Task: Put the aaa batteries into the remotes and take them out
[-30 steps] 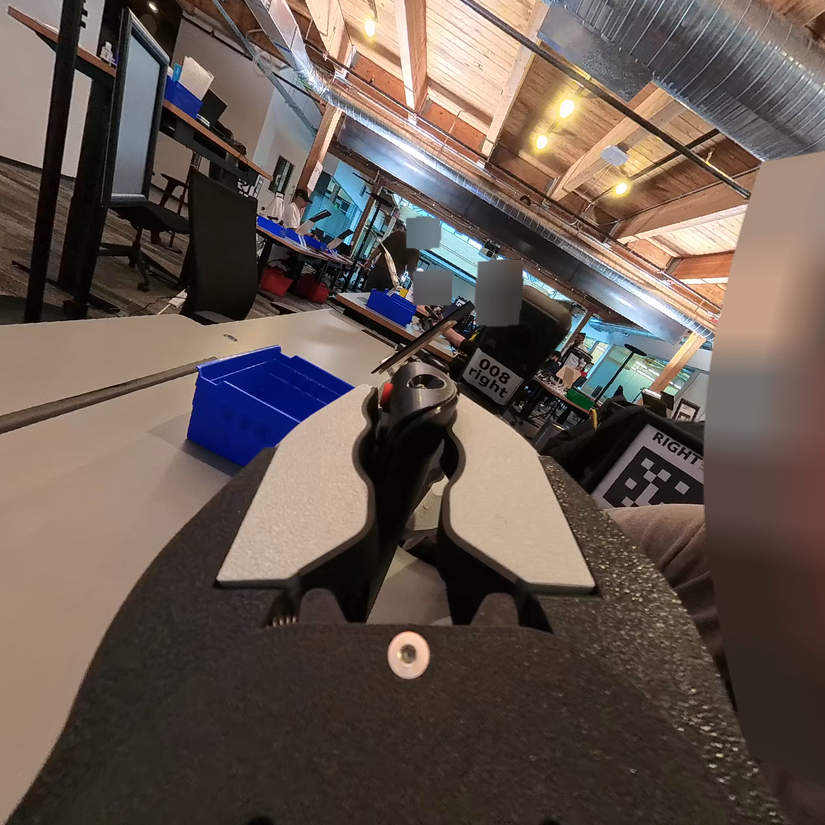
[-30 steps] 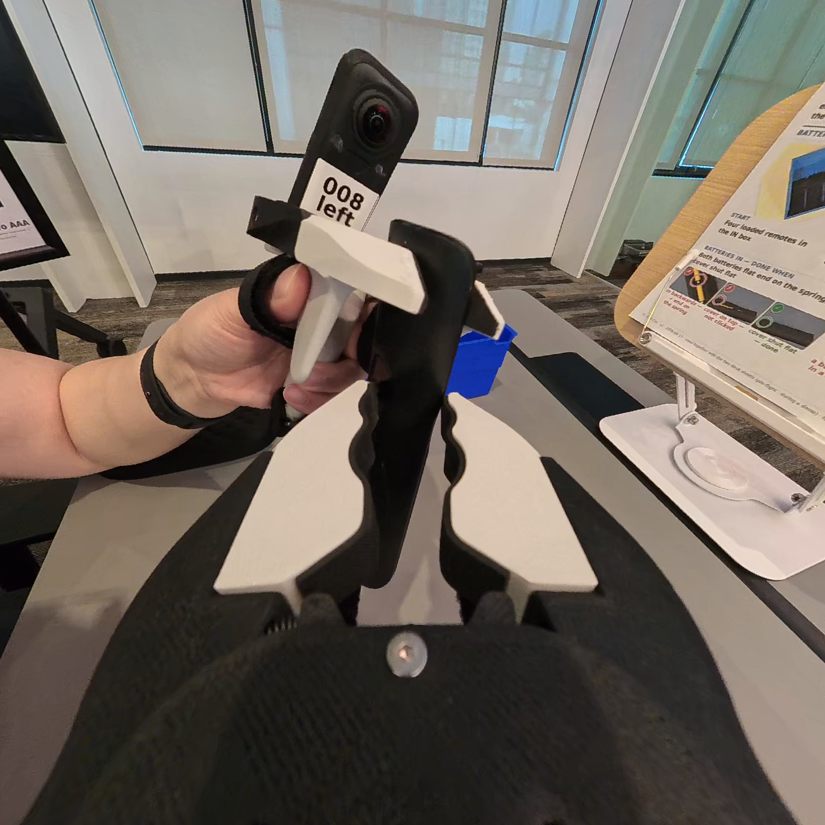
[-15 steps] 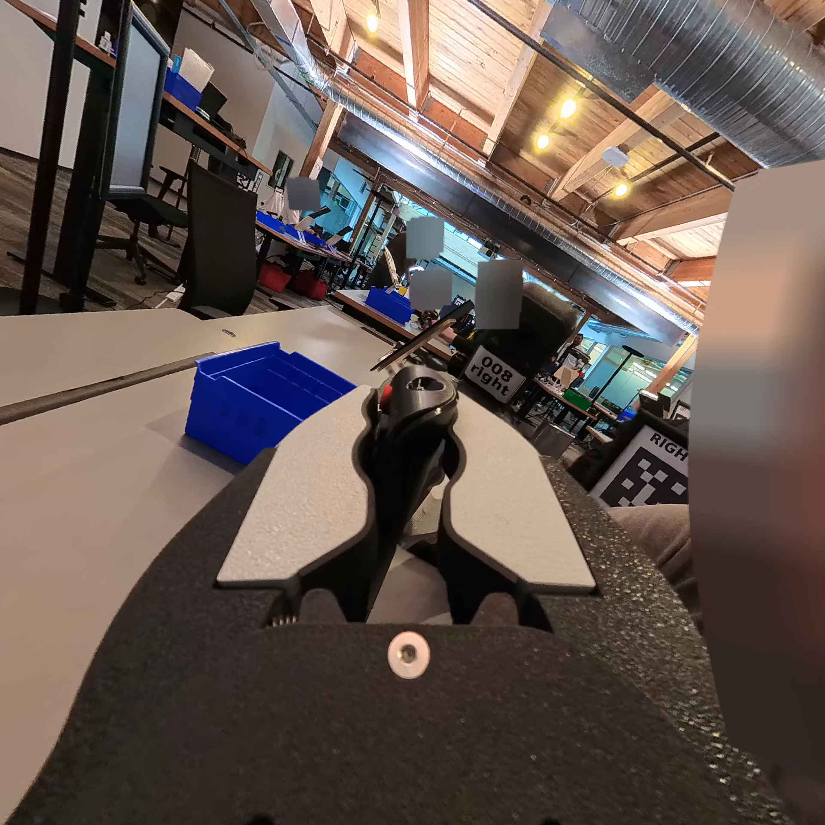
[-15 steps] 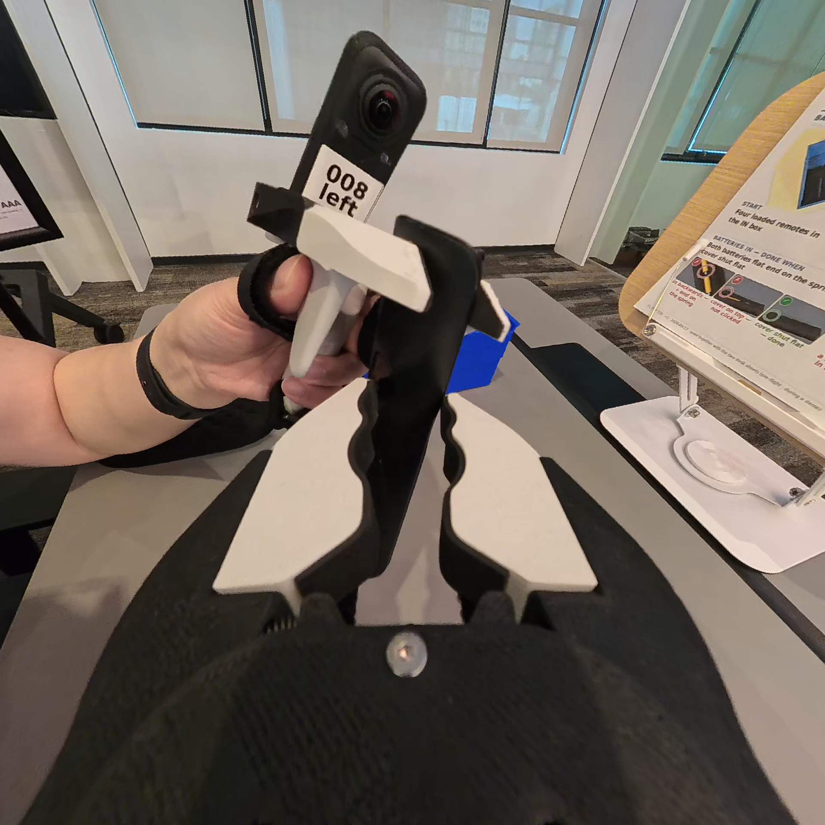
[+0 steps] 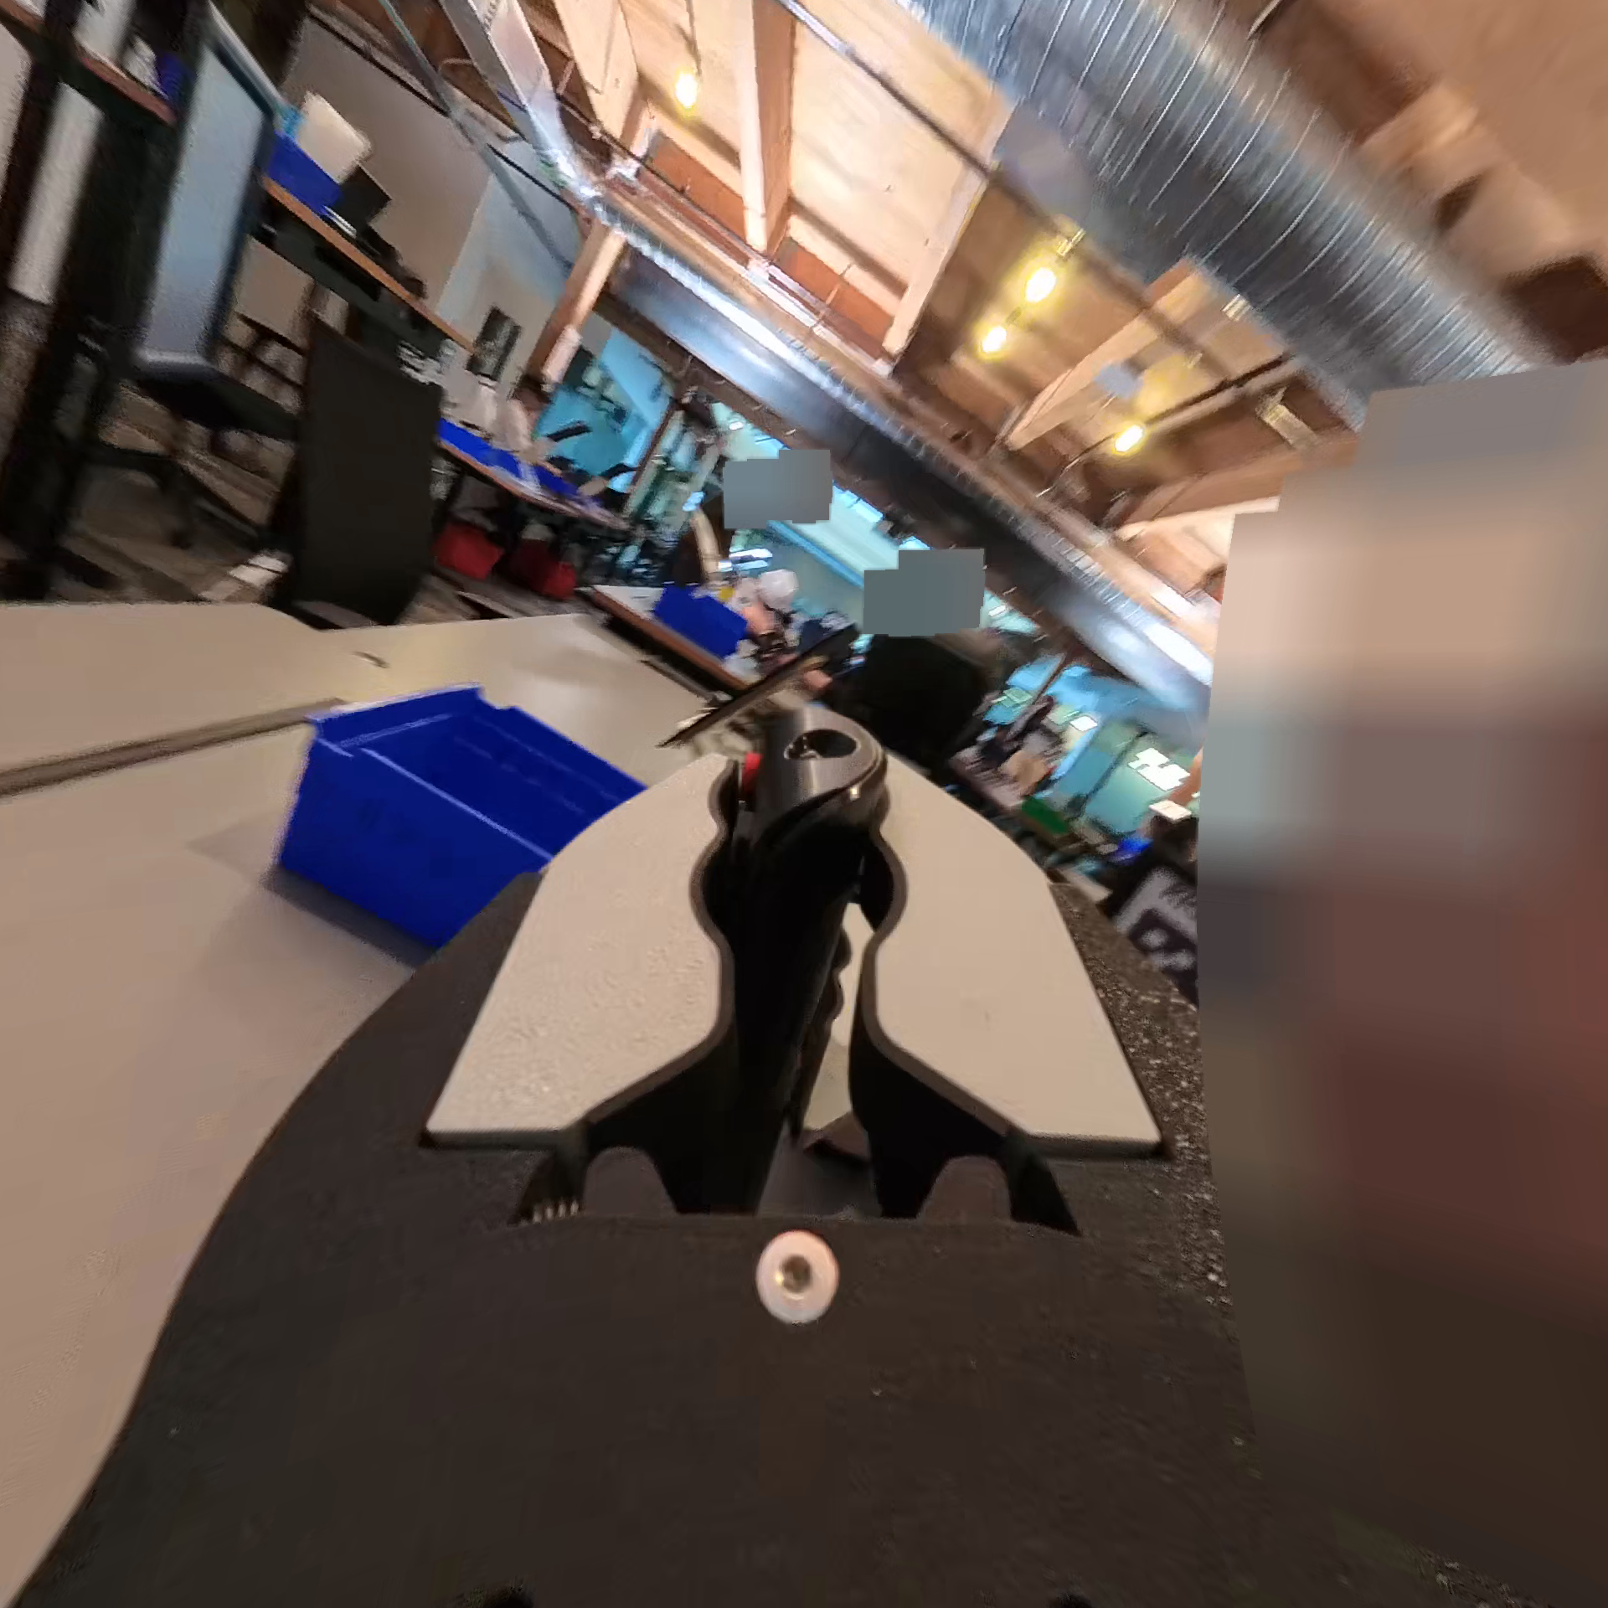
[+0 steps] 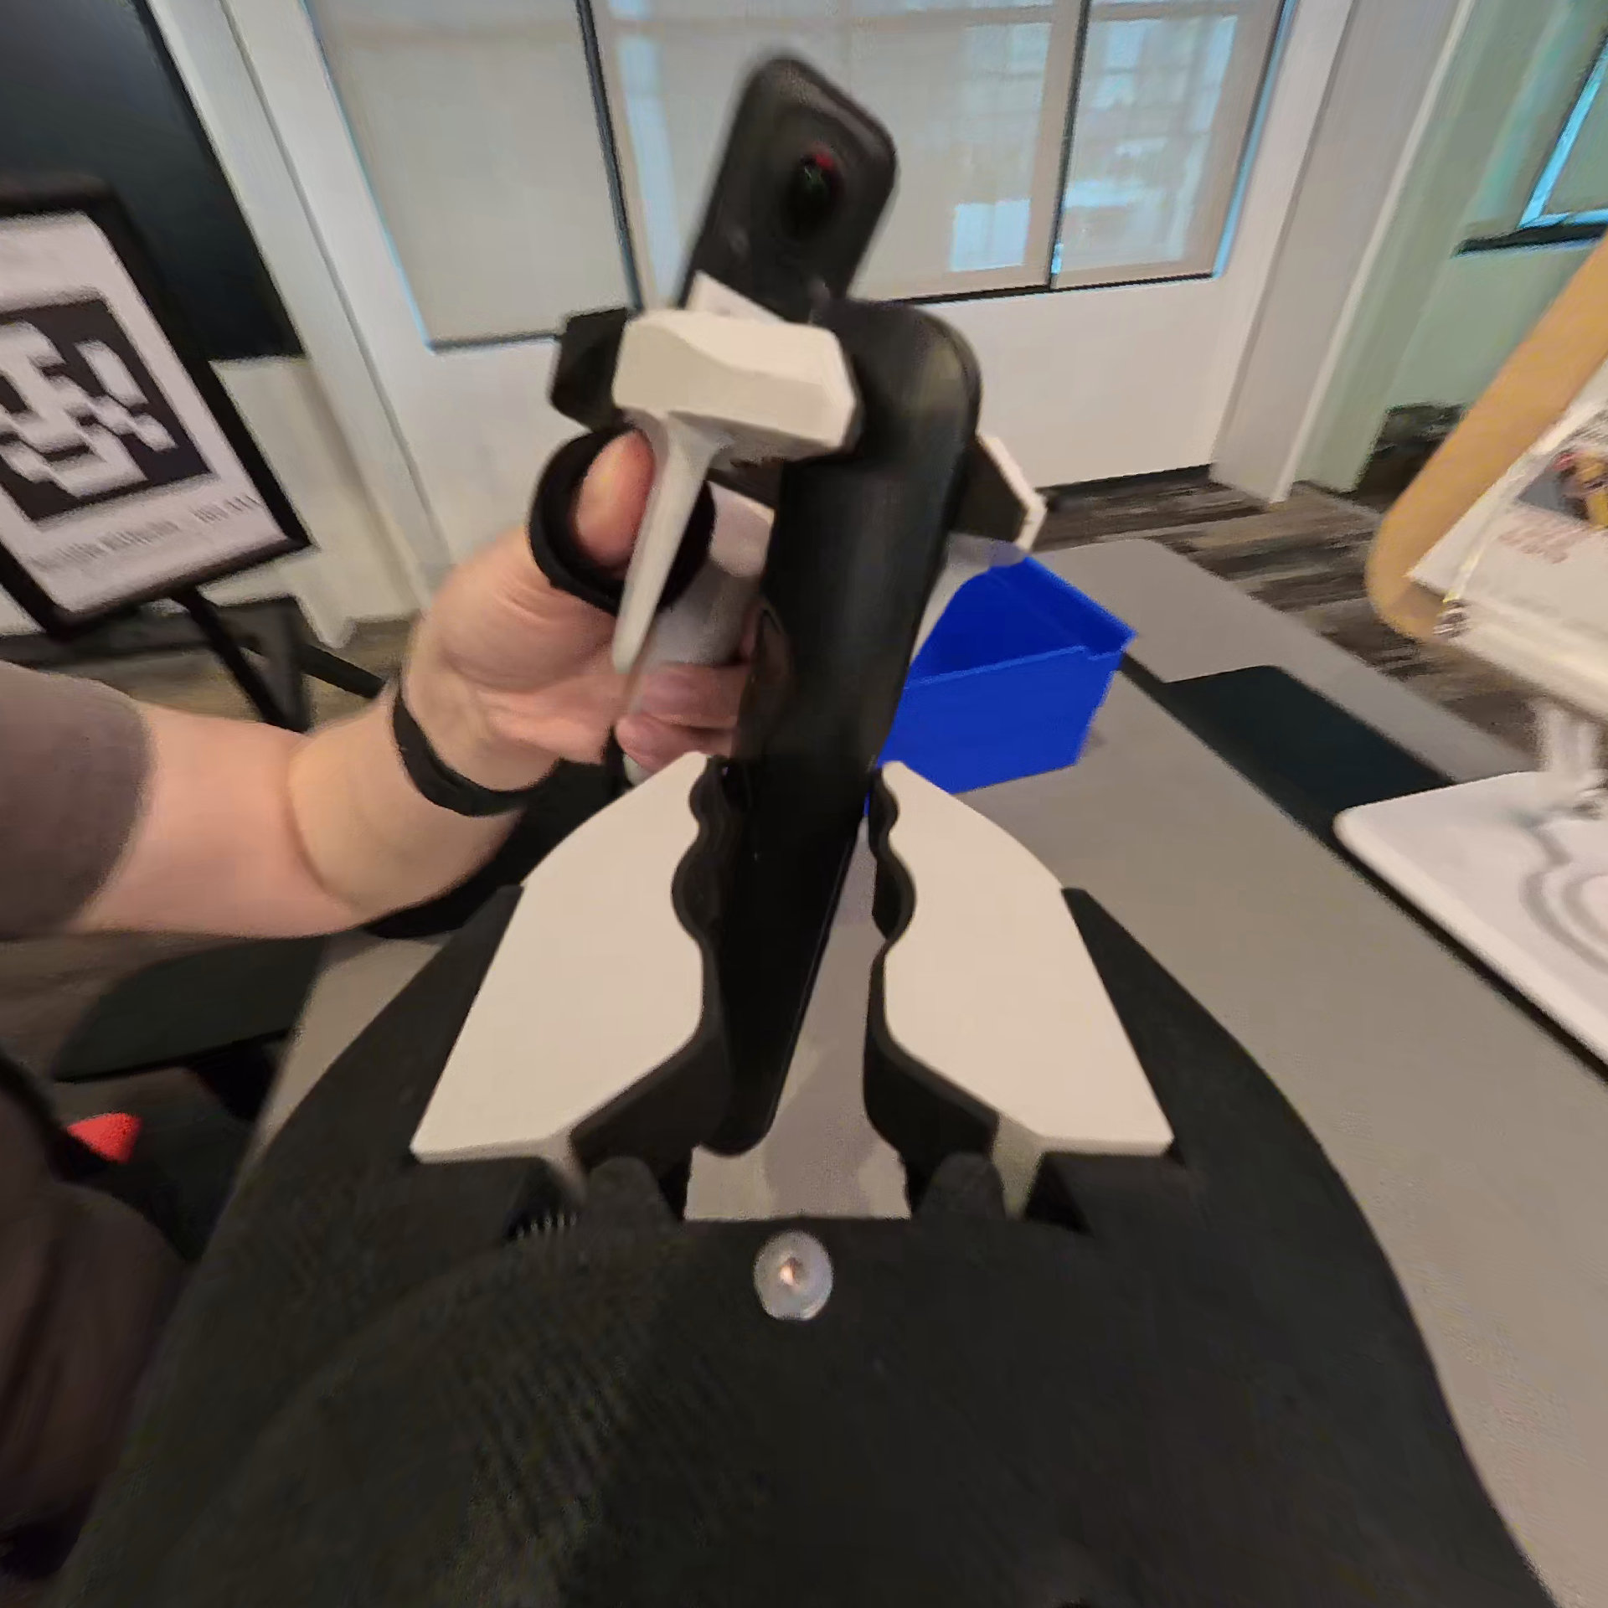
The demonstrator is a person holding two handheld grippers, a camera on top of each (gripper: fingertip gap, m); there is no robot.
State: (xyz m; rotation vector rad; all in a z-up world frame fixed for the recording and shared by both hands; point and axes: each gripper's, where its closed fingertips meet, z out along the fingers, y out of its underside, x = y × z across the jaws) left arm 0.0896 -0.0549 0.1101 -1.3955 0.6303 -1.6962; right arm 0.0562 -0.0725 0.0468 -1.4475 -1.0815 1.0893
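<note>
Black remote [image 6: 835,696] upright, long axis vertical, gripped low by right gripper [image 6: 787,870], high by left gripper [image 5: 796,870]; blue bin [image 6: 1001,687] behind.

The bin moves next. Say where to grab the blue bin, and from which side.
Probably the long side wall's top rim on the blue bin, from above, one finger inside, one outside: it stands open-topped, with thin walls, and looks too wide to span. The left gripper and right gripper both clamp the black remote, so free one first.
</note>
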